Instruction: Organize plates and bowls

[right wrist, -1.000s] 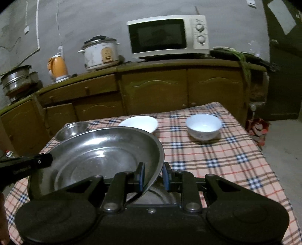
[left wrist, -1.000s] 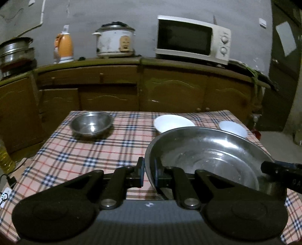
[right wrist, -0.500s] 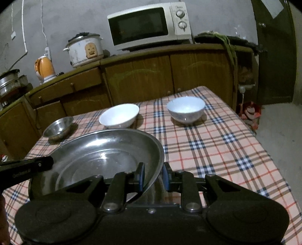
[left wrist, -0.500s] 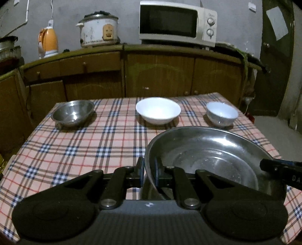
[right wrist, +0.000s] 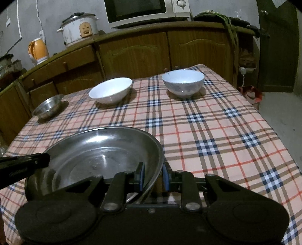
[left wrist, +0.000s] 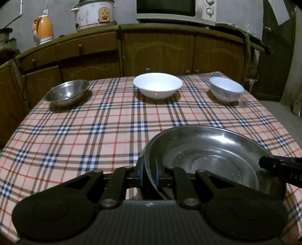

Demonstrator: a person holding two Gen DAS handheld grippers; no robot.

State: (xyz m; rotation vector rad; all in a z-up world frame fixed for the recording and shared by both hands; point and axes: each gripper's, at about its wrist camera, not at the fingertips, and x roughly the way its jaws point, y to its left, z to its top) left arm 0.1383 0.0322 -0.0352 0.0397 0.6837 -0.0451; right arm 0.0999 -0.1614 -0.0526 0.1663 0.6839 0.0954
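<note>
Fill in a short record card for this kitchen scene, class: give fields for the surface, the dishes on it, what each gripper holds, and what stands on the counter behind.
surface: table with a plaid cloth
held dish: large steel plate, gripped at opposite rims
left gripper: shut on the plate's left rim
right gripper: shut on the plate's right rim
far row, left to right: small steel bowl, wide white bowl, deeper white bowl
counter: orange kettle, rice cooker, microwave
</note>
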